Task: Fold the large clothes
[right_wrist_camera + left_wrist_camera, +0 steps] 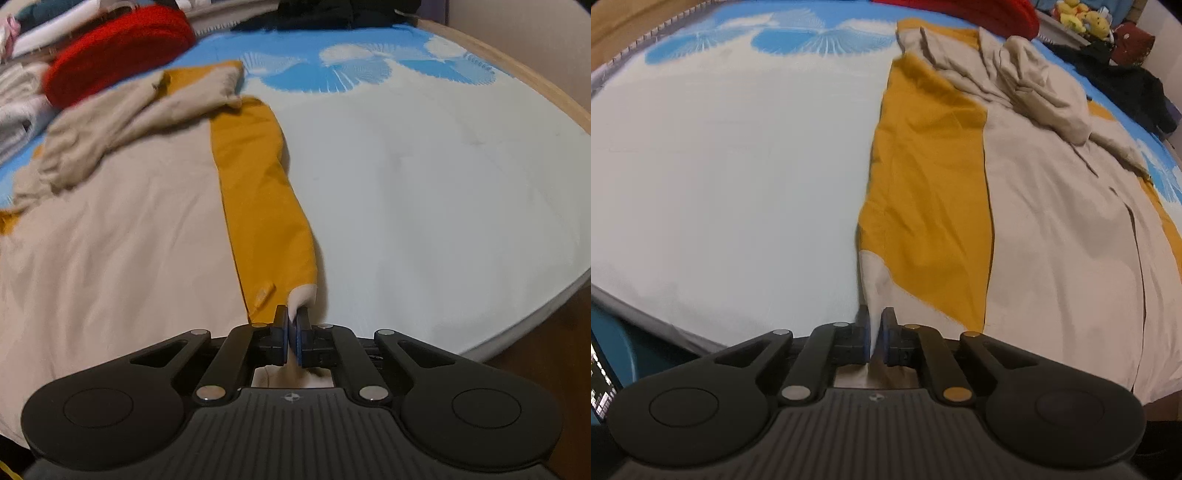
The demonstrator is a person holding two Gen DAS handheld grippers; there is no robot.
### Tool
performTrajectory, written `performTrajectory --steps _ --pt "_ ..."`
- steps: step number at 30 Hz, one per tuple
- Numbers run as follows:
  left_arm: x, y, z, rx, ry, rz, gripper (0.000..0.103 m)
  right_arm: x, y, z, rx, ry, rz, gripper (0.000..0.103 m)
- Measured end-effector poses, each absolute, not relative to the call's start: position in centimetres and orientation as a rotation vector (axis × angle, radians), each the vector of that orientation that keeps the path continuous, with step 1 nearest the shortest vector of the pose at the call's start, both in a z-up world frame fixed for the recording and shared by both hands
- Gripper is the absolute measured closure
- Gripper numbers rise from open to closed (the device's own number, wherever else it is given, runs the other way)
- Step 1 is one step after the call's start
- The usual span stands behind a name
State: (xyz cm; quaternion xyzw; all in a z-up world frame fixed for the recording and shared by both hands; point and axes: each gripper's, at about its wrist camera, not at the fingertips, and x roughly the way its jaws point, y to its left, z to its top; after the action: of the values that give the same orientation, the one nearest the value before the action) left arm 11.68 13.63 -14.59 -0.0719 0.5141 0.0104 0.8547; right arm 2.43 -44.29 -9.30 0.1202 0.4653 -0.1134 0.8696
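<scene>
A large beige and mustard-yellow garment (1052, 221) lies spread on the bed, its hood bunched at the far end. In the left wrist view my left gripper (875, 317) is shut on the garment's near left corner, a pale cuff-like edge pinched between the blue pads. The same garment (110, 229) fills the left half of the right wrist view, with a yellow strip along its right edge. There my right gripper (292, 315) is shut on the garment's pale near right corner. Both grip points sit close to the bed's front edge.
The bed sheet (738, 166) is pale with blue fan prints at the far end. A red cloth bundle (118, 51) lies beyond the garment. Dark clothes (1126, 81) and yellow plush toys (1078, 16) sit at the far right. A wooden bed rim (535, 74) curves on the right.
</scene>
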Motion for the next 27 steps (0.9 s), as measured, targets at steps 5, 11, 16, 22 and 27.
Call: performTrajectory --steps 5,11,16,22,27 --pt "11.6 13.3 -14.6 -0.132 1.076 0.018 0.098 2.4 -43.5 -9.7 0.203 0.99 -0.236 0.091" --pt "11.2 12.8 -13.5 -0.09 1.031 0.011 0.102 1.9 -43.2 -8.4 0.195 0.915 -0.224 0.1" --pt "10.7 12.1 -10.8 -0.067 0.963 -0.03 0.103 1.3 -43.0 -5.9 0.218 0.833 -0.194 0.101" --pt "9.4 12.3 -5.0 -0.058 0.841 -0.136 0.103 -0.3 -43.7 0.0 0.312 0.665 -0.098 0.101" --pt "7.3 13.2 0.1 -0.053 0.752 -0.209 0.103 -2.2 -45.4 4.1 0.407 0.567 -0.053 0.101"
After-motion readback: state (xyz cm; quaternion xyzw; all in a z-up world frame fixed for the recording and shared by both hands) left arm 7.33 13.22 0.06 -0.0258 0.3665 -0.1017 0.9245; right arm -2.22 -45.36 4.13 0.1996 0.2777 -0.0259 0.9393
